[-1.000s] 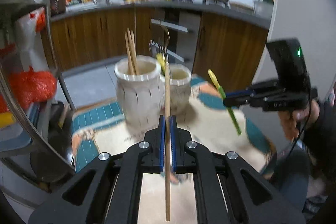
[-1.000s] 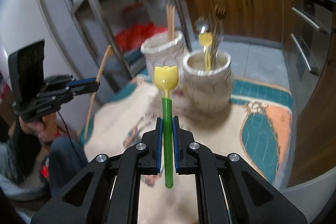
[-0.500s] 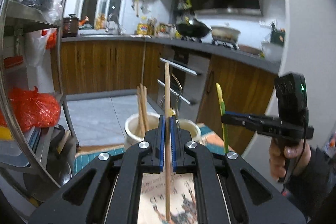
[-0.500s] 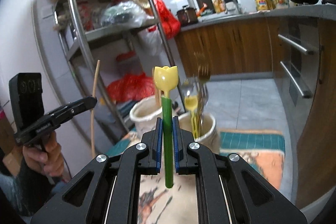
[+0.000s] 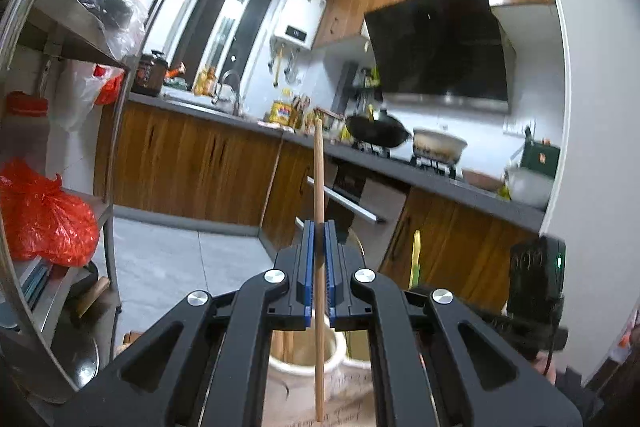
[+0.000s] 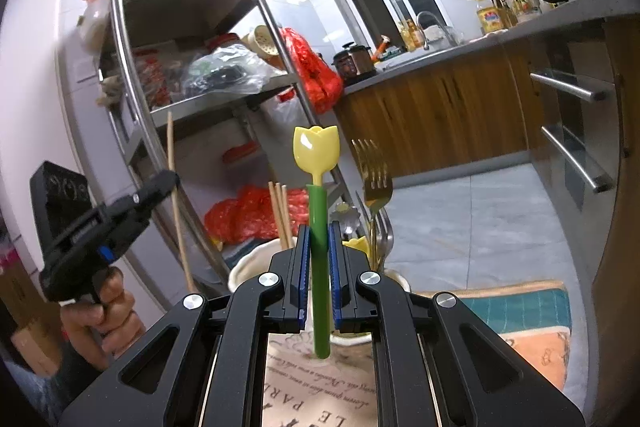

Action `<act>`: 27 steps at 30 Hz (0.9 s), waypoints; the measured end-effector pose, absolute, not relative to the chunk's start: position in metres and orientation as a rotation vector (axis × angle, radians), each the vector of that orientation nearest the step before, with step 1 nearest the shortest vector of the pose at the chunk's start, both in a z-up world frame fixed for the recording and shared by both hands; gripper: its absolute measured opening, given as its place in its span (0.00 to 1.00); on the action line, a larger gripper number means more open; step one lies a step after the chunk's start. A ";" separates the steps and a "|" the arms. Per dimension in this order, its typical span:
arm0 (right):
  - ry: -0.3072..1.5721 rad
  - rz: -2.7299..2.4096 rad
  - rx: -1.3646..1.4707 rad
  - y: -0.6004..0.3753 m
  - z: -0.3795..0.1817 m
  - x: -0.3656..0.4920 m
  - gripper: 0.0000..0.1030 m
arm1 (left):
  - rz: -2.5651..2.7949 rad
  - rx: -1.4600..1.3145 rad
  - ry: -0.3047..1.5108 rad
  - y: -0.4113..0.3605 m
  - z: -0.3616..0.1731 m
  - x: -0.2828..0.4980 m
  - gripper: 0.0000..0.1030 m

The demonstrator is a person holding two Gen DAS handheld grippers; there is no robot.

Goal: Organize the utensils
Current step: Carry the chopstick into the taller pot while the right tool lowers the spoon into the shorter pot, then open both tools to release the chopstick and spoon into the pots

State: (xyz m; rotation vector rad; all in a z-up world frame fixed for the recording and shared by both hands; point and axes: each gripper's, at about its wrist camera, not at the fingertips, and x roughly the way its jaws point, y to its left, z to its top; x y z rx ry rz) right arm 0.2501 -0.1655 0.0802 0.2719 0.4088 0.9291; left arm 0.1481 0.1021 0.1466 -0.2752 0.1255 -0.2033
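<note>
In the left wrist view my left gripper (image 5: 319,239) is shut on a wooden chopstick (image 5: 318,179) held upright. Its lower end hangs over a white holder (image 5: 304,363) with chopsticks inside. My right gripper (image 6: 319,239) is shut on the green handle of a yellow tulip-shaped spoon (image 6: 316,151), also upright. Below it stand two white holders: the left one (image 6: 248,267) holds chopsticks (image 6: 280,211), the right one (image 6: 396,277) holds forks (image 6: 374,171) and spoons. From the right wrist, the left gripper (image 6: 168,181) appears at the left with its chopstick (image 6: 176,207), level with the holders' tops.
A steel shelf rack (image 6: 132,75) with red bags (image 6: 312,67) stands left of the table. Behind runs a kitchen counter (image 5: 240,125) with a wok (image 5: 376,131) and a pot. A patterned cloth (image 6: 520,307) covers the table. A hand (image 6: 108,303) grips the left tool.
Both grippers have risen and tipped up toward level, so the holders have dropped to the bottom of both views. Chopstick and spoon stay clamped as before.
</note>
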 end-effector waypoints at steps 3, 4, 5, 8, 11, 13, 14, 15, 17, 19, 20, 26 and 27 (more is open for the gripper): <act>0.383 0.919 0.258 -0.160 0.084 0.249 0.10 | -0.182 -0.285 0.070 0.104 0.154 0.152 0.04; 0.373 0.912 0.247 -0.157 0.085 0.248 0.10 | -0.170 -0.279 0.051 0.103 0.155 0.154 0.04; 0.365 0.906 0.242 -0.155 0.086 0.248 0.10 | -0.160 -0.273 0.039 0.102 0.156 0.155 0.04; 0.355 0.894 0.235 -0.150 0.085 0.249 0.10 | -0.132 -0.266 0.007 0.099 0.155 0.163 0.04; 0.353 0.869 0.217 -0.144 0.082 0.253 0.10 | -0.110 -0.272 -0.007 0.098 0.146 0.173 0.04; 0.355 0.857 0.207 -0.141 0.079 0.255 0.10 | -0.100 -0.268 0.002 0.097 0.136 0.181 0.04; 0.357 0.850 0.198 -0.140 0.077 0.256 0.10 | -0.097 -0.272 0.014 0.097 0.132 0.184 0.04; 0.361 0.844 0.185 -0.139 0.076 0.256 0.10 | -0.098 -0.276 0.039 0.096 0.126 0.189 0.04; 0.367 0.832 0.166 -0.138 0.073 0.255 0.10 | -0.094 -0.271 0.075 0.095 0.120 0.193 0.04; 0.386 0.827 0.148 -0.137 0.069 0.256 0.10 | -0.095 -0.266 0.117 0.094 0.114 0.195 0.04; 0.394 0.823 0.140 -0.135 0.067 0.256 0.10 | -0.095 -0.258 0.147 0.092 0.111 0.196 0.04; 0.475 0.790 0.072 -0.130 0.052 0.254 0.10 | -0.078 -0.201 0.297 0.086 0.098 0.200 0.04; 0.491 0.781 0.060 -0.129 0.050 0.255 0.10 | -0.078 -0.196 0.317 0.085 0.096 0.202 0.05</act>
